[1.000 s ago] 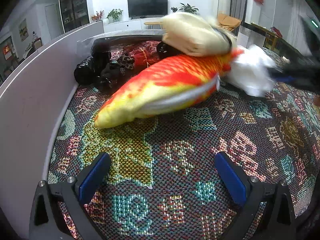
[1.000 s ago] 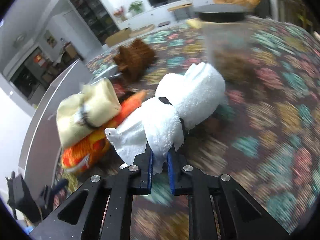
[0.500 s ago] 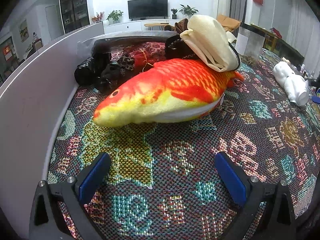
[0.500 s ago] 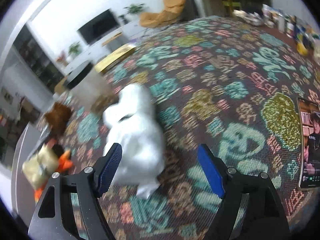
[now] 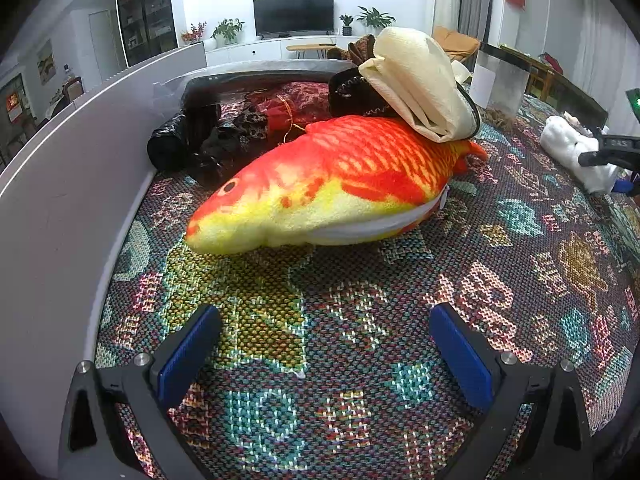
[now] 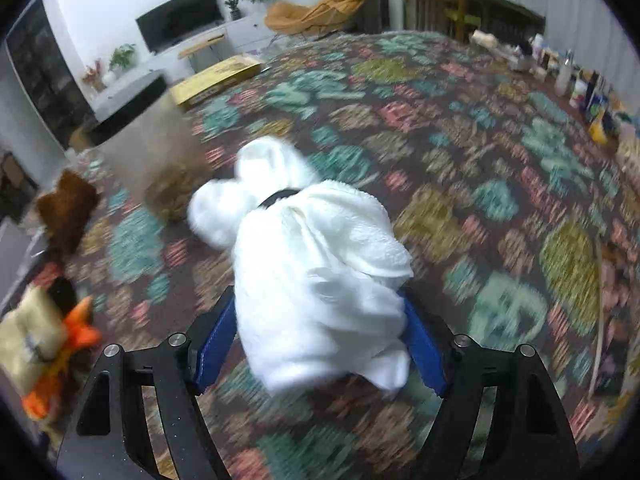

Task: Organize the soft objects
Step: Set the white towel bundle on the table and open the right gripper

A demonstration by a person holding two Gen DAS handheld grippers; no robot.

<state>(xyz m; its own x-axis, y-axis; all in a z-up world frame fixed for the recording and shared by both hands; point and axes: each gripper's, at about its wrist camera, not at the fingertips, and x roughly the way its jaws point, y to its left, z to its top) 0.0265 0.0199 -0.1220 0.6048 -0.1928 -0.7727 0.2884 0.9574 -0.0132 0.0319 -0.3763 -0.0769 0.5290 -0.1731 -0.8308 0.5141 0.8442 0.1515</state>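
Note:
A white towel bundle (image 6: 316, 264) tied with a black band lies on the patterned cloth. My right gripper (image 6: 316, 300) stands wide open around its near end, with the towel filling the gap between the blue pads (image 6: 216, 340). In the left wrist view the same bundle (image 5: 572, 148) shows at the far right. An orange and yellow fish plush (image 5: 340, 184) lies in the middle, and a cream rolled bundle (image 5: 416, 80) rests on its tail. My left gripper (image 5: 324, 344) hovers open over bare cloth in front of the fish, with nothing between its fingers.
A white panel (image 5: 60, 184) curves along the left side. Behind the fish lie black bags (image 5: 180, 140) and a red cloth (image 5: 296, 100). A clear container (image 5: 500, 84) stands at the back right. A brown plush (image 6: 68, 208) lies near it. Bottles (image 6: 580, 84) line the far right edge.
My right gripper let go of the white towel, opened wide and swung right; the towel now lies between its open fingers. The fish plush settled. My left gripper stayed put.

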